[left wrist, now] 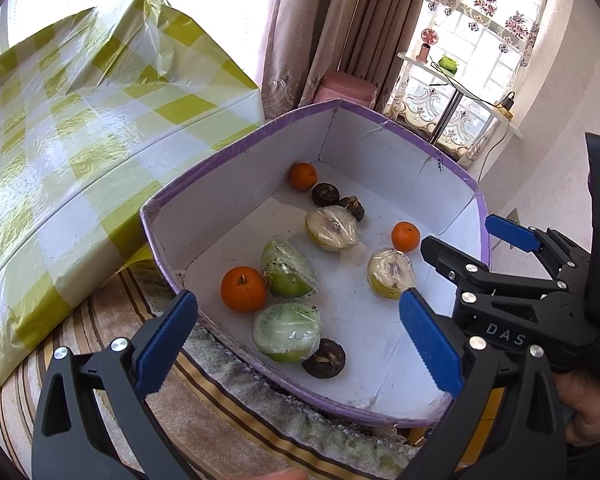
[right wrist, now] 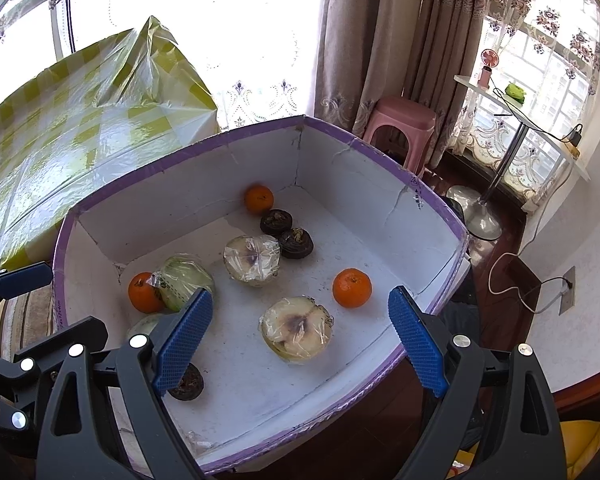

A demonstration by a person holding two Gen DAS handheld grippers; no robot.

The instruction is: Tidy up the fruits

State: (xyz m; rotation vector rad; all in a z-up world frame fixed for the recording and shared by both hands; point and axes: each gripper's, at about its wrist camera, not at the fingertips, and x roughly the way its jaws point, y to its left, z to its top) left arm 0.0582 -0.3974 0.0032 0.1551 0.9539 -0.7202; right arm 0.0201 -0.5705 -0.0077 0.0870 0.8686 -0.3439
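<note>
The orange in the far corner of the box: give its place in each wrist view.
Left wrist: the far-corner orange sits upper centre, by the back corner seam of the purple-rimmed box.
Right wrist: the same orange lies just left of centre, below that corner.
Shared landmark: the two dark round fruits right beside it.

Blown-out window (right wrist: 236, 40) backlight, perhaps overexposed; fisheye-bent edges.

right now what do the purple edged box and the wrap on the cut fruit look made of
Box: seemingly cardboard, matte white inside; its walls show creases and cracks, with purple along the rim. Cut fruit halves: thin clear plastic film, glossy, wrinkled over the cut face.
</note>
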